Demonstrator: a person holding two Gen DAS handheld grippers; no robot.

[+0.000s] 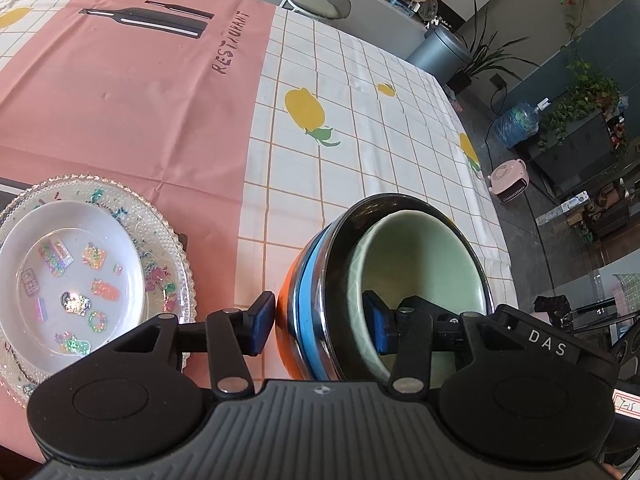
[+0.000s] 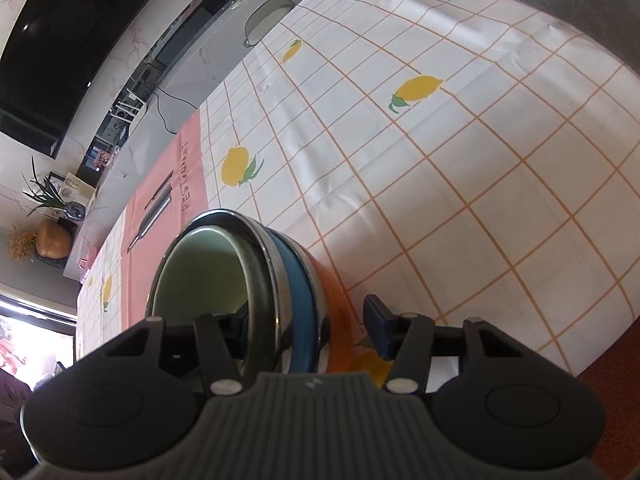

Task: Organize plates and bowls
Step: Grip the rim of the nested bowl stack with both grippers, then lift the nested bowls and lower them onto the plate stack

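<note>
Through the left wrist camera, my left tool (image 1: pixel 318 326) straddles the near wall of the nested bowls — one pad (image 1: pixel 262 322) outside against the orange side of the steel-rimmed outer bowl (image 1: pixel 308 312), the other inside the green ceramic bowl (image 1: pixel 420 256) that sits in it. The jaws stand about half open; the outer pad looks to be touching, but I cannot tell whether the inner one presses yet. Off to this tool's left, well apart, a white dish (image 1: pixel 72 264) with glittery stickers rests in a beaded glass plate (image 1: pixel 160 216) on the pink part of the surface (image 1: pixel 360 100).

Through the right wrist camera, my right tool (image 2: pixel 306 326) brackets the same stack from the opposite side: one finger is down inside the green bowl (image 2: pixel 196 272), the other pad (image 2: pixel 378 328) stands clear of the orange wall (image 2: pixel 340 312). Released, then, not clamped.

My guess is the pair will be heavy and slippery — glazed ceramic loose inside polished steel, breakable if it tips. I'd pinch both rims together on each side.
</note>
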